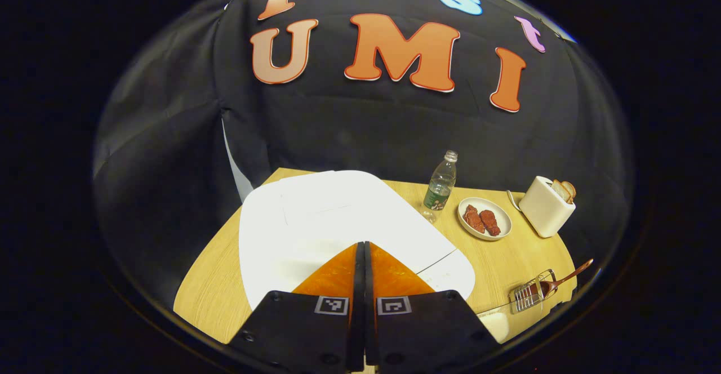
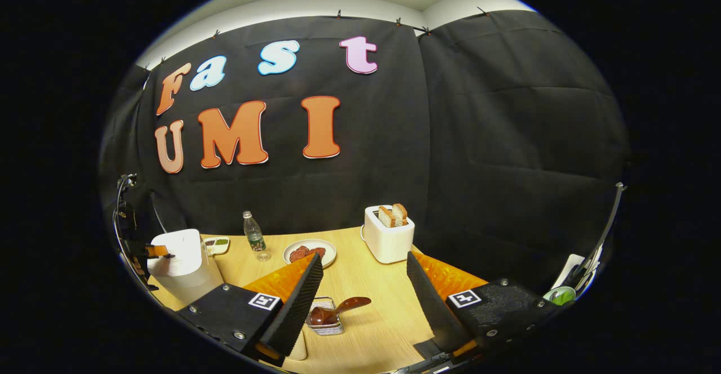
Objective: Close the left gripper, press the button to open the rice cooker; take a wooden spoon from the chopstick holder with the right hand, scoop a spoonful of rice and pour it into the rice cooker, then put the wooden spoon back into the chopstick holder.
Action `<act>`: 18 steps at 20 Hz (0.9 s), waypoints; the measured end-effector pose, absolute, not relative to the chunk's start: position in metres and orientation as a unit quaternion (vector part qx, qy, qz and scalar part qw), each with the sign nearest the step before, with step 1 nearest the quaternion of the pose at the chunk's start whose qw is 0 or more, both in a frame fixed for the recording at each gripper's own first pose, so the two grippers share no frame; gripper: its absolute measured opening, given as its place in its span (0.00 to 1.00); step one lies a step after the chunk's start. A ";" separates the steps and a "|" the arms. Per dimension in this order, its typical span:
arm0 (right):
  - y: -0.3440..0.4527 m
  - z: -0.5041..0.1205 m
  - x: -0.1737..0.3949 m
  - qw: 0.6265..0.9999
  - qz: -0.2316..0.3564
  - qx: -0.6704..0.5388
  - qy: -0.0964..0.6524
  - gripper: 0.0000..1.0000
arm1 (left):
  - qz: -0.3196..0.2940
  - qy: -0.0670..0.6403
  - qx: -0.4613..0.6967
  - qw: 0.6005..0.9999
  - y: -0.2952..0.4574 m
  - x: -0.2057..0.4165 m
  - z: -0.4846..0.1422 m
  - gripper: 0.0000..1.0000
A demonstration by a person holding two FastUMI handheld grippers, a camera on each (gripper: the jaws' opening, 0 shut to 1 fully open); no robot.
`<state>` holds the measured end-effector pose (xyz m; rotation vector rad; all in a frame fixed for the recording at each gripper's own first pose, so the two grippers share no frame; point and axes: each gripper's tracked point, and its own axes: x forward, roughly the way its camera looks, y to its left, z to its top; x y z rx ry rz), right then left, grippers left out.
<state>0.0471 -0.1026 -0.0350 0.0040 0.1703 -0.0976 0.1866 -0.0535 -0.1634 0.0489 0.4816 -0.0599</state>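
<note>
The table (image 2: pixel 360 284) carries everything, and the biggest thing on it is the white rice cooker (image 1: pixel 338 222), lid down, lying directly beneath and ahead of the left gripper (image 1: pixel 360 261). That gripper is clenched, its fingers pressed together with nothing between them, so it is ready to serve as a blunt poker. The step in hand looks to be the button press. To do it well, bring the joined tips straight down onto the release near the cooker's front edge, just beyond the fingertips; the button itself is washed out in the glare, so its exact spot is hard to tell. Press squarely, then lift clear so the lid can swing up.

From the right gripper view the cooker sits far to the left, with the left gripper on top of it. The right gripper (image 2: pixel 365 275) is spread wide and empty. Just below and between its fingers stands the wire holder (image 2: pixel 328 322) with the wooden spoon (image 2: pixel 338 310) lying in it, handle pointing right.
</note>
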 end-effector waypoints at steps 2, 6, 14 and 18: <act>-0.107 -0.038 0.048 0.995 -0.055 0.000 0.088 0.93 | -0.032 0.235 0.031 0.971 -0.052 0.188 -0.167 0.05; -0.104 -0.047 0.051 0.994 -0.053 0.000 0.099 0.93 | -0.026 0.243 0.060 0.968 -0.056 0.183 -0.174 0.05; -0.094 -0.042 0.057 0.995 -0.038 -0.007 0.087 0.93 | -0.003 0.184 0.052 0.982 -0.052 0.187 -0.119 0.05; -0.092 -0.040 0.059 0.997 -0.031 -0.004 0.075 0.93 | 0.008 0.106 0.075 0.991 -0.054 0.181 -0.044 0.05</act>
